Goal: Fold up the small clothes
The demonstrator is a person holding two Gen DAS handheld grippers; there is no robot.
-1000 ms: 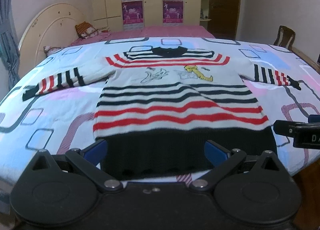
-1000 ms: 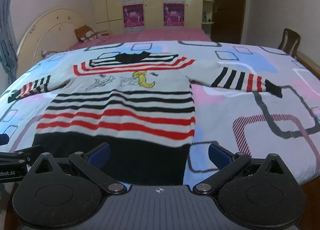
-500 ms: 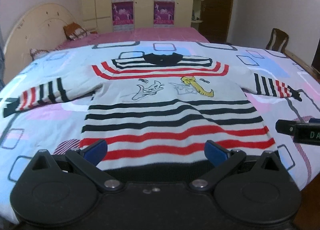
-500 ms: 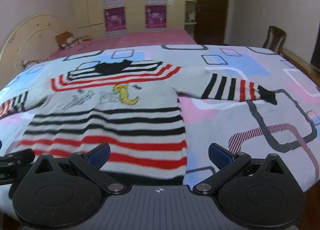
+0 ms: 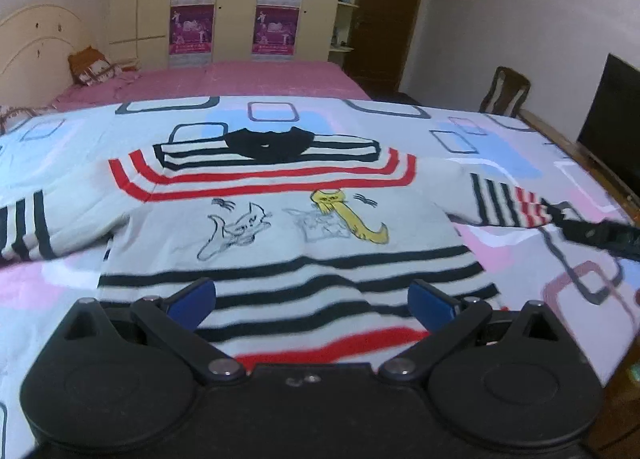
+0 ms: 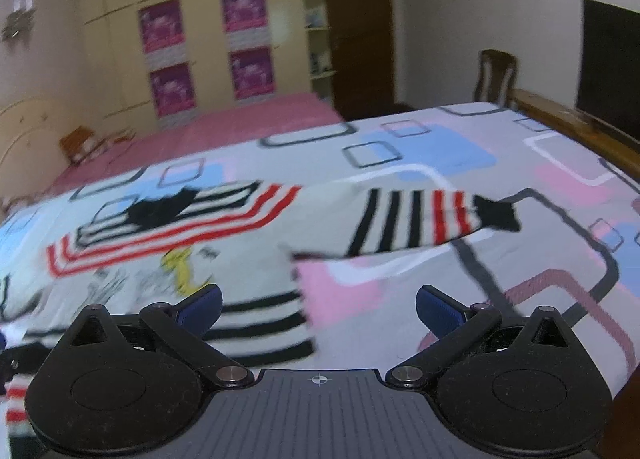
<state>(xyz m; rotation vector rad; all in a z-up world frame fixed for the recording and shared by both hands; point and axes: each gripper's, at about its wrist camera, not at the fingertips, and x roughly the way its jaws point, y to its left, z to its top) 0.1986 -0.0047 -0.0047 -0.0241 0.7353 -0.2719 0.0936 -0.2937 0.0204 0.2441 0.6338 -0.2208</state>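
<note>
Left wrist view: a striped sweater [image 5: 280,227] lies flat, front up, on the bed [image 5: 500,139], collar toward 12 o'clock and both sleeves spread toward 9 and 3 o'clock. Two cartoon cats are printed across its chest. The left gripper [image 5: 310,297] hangs over the sweater's lower body; its jaws stand wide apart with nothing between them. At 3 o'clock the tip of the other tool reaches the black cuff of the sweater's sleeve; whether it touches cannot be told.

Right wrist view, blurred: the right gripper [image 6: 318,305] is above the sweater's side edge, one blue finger [image 6: 200,307] over the striped body, the other over the bedcover. Its jaws are spread wide and hold nothing. The sleeve [image 6: 416,219] with black and red bands lies ahead toward 1 o'clock. A wardrobe [image 6: 208,43] with purple posters stands at 11 o'clock, a chair [image 6: 494,75] at 2 o'clock.
</note>
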